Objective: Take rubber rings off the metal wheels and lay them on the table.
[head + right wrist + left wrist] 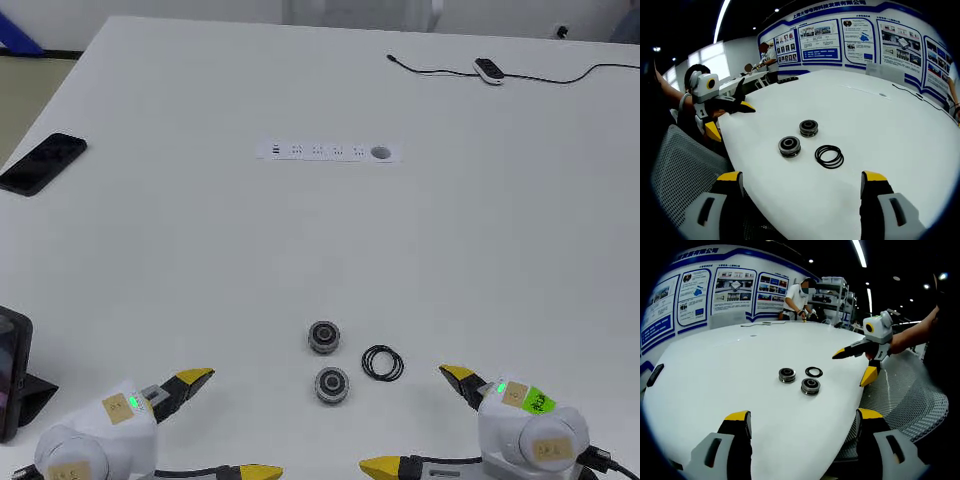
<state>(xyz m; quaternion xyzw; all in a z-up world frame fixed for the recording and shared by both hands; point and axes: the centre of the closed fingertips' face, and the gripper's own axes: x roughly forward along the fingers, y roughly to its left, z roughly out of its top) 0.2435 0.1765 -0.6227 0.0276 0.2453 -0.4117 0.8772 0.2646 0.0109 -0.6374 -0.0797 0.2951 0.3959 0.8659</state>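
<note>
Both of my tools are spread wide and carry nothing. The left gripper (225,425) hangs over the near edge of the white table (200,250) at the lower left, the right gripper (405,420) hangs at the lower right, and the work sits between them. Two small metal wheels with dark rims lie there on their faces, hubs up and slightly apart: the nearer wheel (332,385) and the farther wheel (324,337). Just to their right a little stack of thin black rubber rings (382,363) lies on the tabletop, touching neither wheel. I cannot tell whether either wheel carries a ring in its groove; the rims look dark, so I judge there may be more to strip. To do it well I would pin one wheel with the left jaws across its hub, keeping the rim free. Then I would bring the right jaw tips in low, pinch only the rubber at the edge, and peel it up and over one flange rather than pulling straight out — a round wheel will likely skid on this smooth surface if it isn't held. The freed ring belongs beside the stack, clear of both wheels.
</note>
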